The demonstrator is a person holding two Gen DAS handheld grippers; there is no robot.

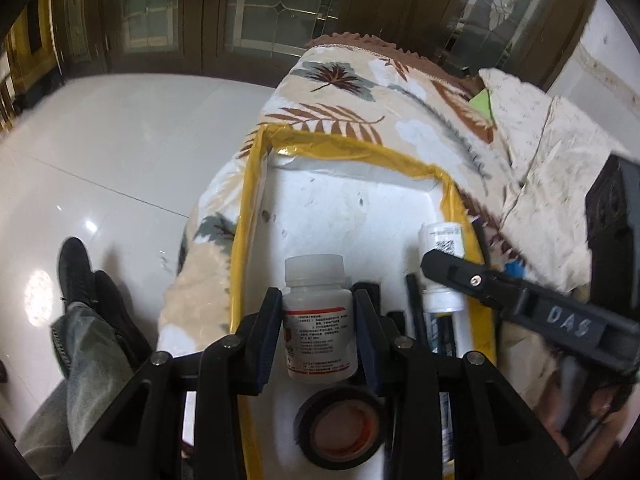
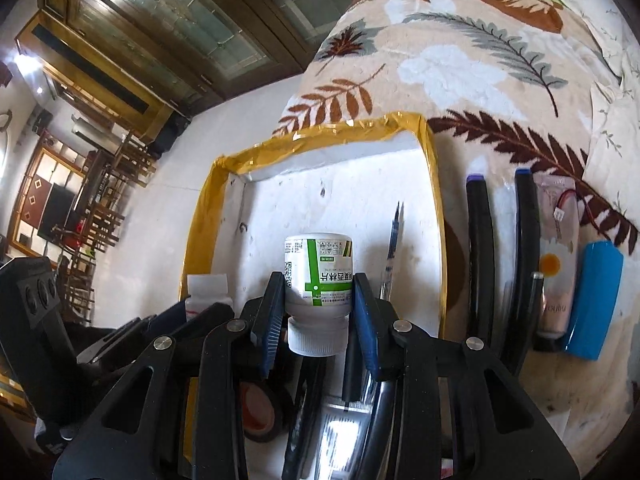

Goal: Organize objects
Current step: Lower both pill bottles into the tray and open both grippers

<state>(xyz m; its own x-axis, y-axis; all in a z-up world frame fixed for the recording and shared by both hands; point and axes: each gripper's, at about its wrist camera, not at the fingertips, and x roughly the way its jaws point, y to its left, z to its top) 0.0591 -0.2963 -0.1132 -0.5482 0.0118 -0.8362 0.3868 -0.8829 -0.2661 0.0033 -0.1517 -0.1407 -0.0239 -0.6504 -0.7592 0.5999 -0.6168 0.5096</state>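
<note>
- Black tape roll [image 1: 339,428] lies closest to the left wrist camera, flat on the white floor of the tray [image 1: 256,208], whose rim is bound in yellow tape.
- Just past it, the left gripper [image 1: 318,322] has its fingers [image 1: 269,332] pressed against both sides of a white pill bottle with a red-striped label [image 1: 320,320]. The bottle points cap-forward into the tray — apparently being set down among the things already gathered there.
- To the right in this view, the right gripper [image 1: 444,280] reaches across the tray's edge, carrying a second white bottle [image 1: 440,268].
- The tray sits on a leaf-patterned blanket [image 1: 360,100]; a tiled floor [image 1: 100,140] and a shoe [image 1: 76,268] show beyond.
- From the right wrist, the fingers [image 2: 362,320] pinch a green-labelled bottle [image 2: 318,284] by its body, cap toward the camera, held over the tray's interior — I judge it is headed for a spot beside the other bottle.
- A pen [image 2: 392,252] already lies inside the tray near its right wall.
- Outside that wall, on the blanket, wait two black markers [image 2: 480,260], a pink tube [image 2: 558,256] and a blue battery pack [image 2: 596,300], likely still to be sorted.
</note>
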